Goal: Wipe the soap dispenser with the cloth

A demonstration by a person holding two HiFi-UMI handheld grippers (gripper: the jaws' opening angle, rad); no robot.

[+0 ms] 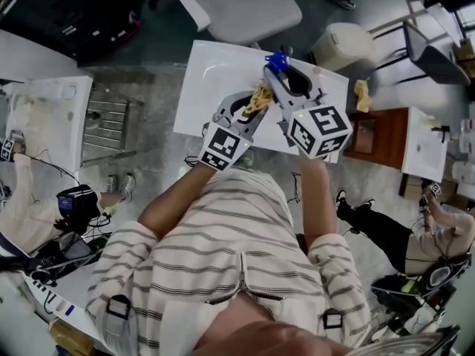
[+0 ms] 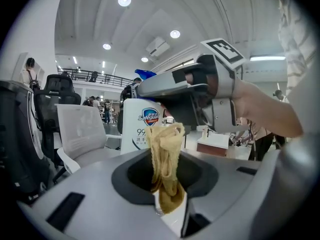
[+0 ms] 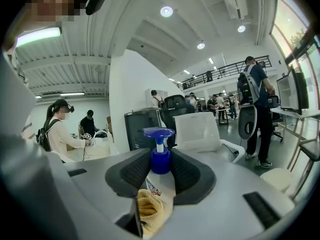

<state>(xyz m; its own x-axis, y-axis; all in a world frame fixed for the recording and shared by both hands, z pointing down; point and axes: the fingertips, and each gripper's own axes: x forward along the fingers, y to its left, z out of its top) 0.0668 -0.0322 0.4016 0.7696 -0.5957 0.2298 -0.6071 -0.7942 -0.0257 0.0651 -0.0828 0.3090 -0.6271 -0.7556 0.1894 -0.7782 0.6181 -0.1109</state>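
Right gripper [image 3: 161, 171] around soap dispenser [image 3: 160, 159]

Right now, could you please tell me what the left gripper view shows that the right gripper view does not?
Only the left gripper view: the left gripper shut on the yellow cloth, the printed front label of the soap dispenser, and the right gripper seen from outside with its marker cube. Only the right gripper view: that gripper's jaws clamped on the dispenser's blue pump collar. Both: the cloth and the white dispenser body.
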